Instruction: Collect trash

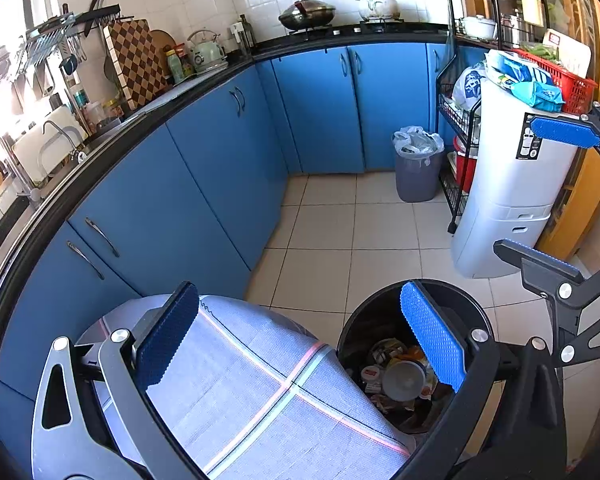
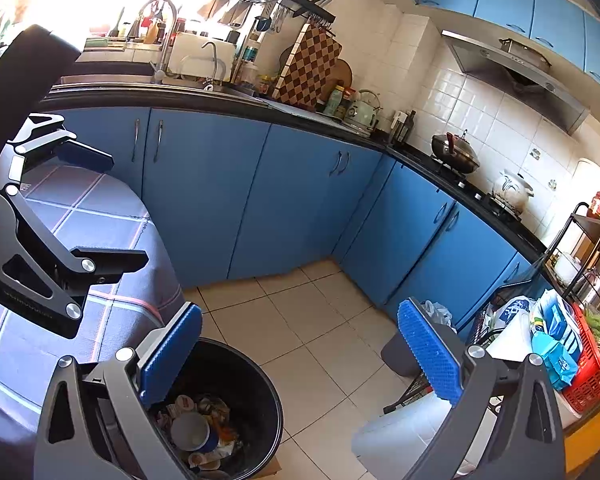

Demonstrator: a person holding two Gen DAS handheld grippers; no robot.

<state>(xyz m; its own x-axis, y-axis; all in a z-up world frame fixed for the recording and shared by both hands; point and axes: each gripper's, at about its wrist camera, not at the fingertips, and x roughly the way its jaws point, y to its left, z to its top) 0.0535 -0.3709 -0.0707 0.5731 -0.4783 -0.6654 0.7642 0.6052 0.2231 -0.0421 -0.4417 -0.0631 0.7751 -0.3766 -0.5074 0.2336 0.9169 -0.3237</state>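
A black round bin (image 1: 380,316) stands on the tiled floor beside a table with a grey checked cloth (image 1: 260,380). It holds trash (image 1: 404,376): a cup, wrappers and paper scraps. My left gripper (image 1: 300,340) is open and empty above the table edge and the bin. My right gripper (image 1: 548,192) shows at the right of the left wrist view, open and empty. In the right wrist view my right gripper (image 2: 300,360) is open over the bin (image 2: 256,384) with its trash (image 2: 200,428). My left gripper (image 2: 112,208) is open at the left, over the cloth (image 2: 100,216).
Blue cabinets (image 1: 220,152) under a black counter run along the left and back. A grey bin with a plastic liner (image 1: 418,168) stands in the corner. A white appliance (image 1: 512,184), a black rack (image 1: 460,140) and a red basket (image 1: 568,80) stand at the right.
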